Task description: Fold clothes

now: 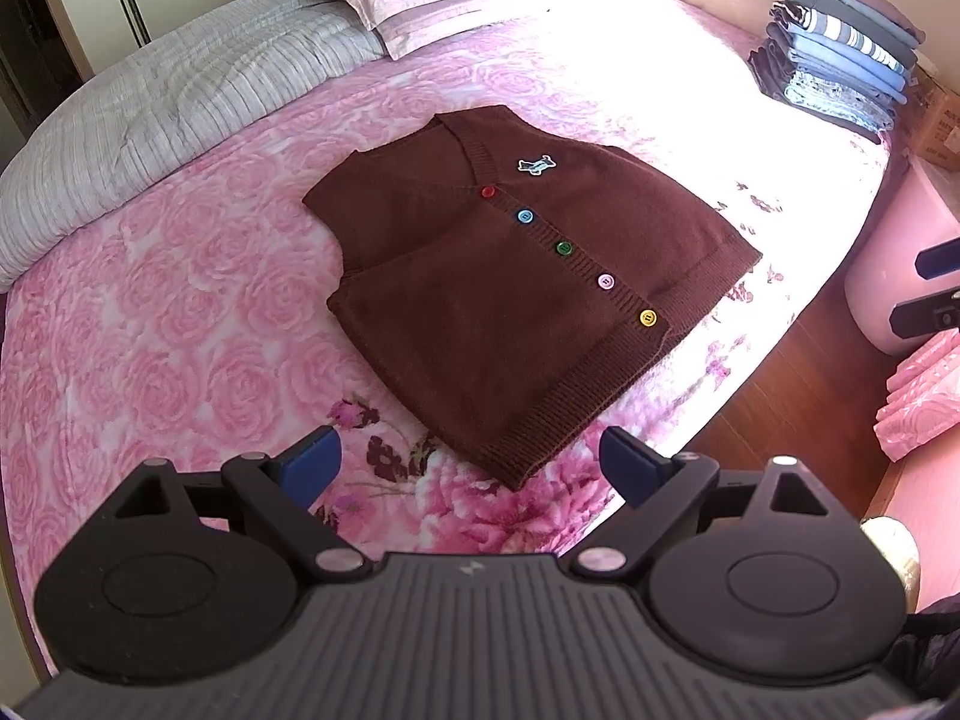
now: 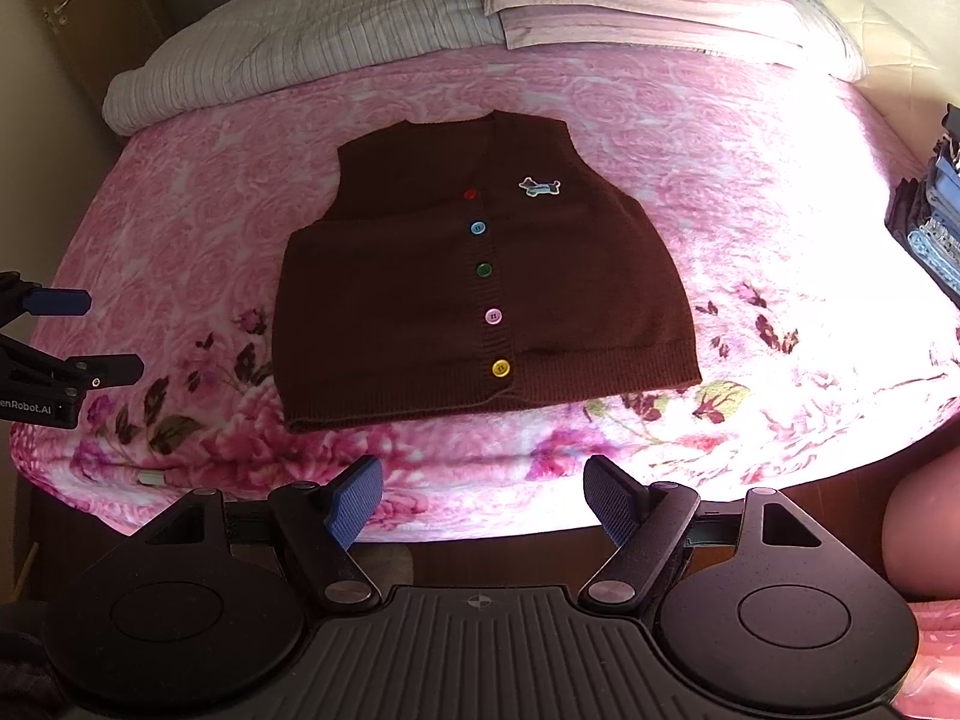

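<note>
Brown knitted sleeveless vest [image 1: 528,276] with five coloured buttons lies flat and unfolded at the centre of both views, on the pink rose-patterned bed [image 1: 180,300]. I hold my left gripper [image 1: 471,465] and right gripper [image 2: 483,495] near its hem, fingers apart, touching nothing. Folded clothes stack [image 1: 840,48] sits upper right.

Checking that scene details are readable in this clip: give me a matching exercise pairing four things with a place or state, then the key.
Things:
1. vest
2. yellow button
3. stack of folded clothes
4. left gripper

Place or state:
A. open, holding nothing
B. lowest on the vest front
C. at the bed's far right edge
D. spread flat on the pink blanket

Pairs: 1-D, 2-B, 3-C, 4-A
</note>
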`<act>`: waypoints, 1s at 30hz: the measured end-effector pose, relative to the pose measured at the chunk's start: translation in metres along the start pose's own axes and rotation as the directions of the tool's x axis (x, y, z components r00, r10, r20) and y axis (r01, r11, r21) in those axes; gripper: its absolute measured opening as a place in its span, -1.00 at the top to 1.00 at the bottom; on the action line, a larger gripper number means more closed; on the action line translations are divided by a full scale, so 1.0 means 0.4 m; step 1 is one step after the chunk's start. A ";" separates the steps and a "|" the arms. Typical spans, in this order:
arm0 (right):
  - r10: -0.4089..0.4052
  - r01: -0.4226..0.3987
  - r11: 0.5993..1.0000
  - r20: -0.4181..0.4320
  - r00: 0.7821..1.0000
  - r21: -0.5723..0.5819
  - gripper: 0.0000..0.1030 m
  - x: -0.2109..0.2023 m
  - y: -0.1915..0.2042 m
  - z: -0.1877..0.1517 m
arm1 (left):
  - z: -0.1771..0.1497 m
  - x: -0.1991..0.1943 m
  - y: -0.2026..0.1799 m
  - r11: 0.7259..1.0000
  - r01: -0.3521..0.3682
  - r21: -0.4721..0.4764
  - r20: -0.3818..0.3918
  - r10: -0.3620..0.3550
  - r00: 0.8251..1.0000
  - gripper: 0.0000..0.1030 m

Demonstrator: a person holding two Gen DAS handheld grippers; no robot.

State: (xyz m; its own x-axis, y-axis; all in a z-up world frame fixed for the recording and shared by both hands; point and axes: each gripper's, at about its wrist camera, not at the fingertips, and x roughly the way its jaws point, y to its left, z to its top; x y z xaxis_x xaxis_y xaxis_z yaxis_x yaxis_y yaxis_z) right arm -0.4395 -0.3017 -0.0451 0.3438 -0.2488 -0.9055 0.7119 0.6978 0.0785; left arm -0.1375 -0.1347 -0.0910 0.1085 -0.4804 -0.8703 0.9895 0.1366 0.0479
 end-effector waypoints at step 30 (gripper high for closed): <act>0.026 -0.016 0.992 0.081 0.996 -0.124 -0.49 0.083 0.100 0.001 | 0.000 0.078 0.139 0.894 -0.169 0.416 0.104 0.137 0.985 -0.77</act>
State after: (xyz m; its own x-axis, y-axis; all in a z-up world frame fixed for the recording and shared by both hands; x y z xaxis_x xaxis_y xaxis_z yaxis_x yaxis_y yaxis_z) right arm -0.3995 -0.2824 -0.0721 0.4107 -0.2842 -0.8663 0.6247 0.7798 0.0404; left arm -0.0791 -0.1423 -0.1156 0.2528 -0.5444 -0.7999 0.9058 -0.1575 0.3934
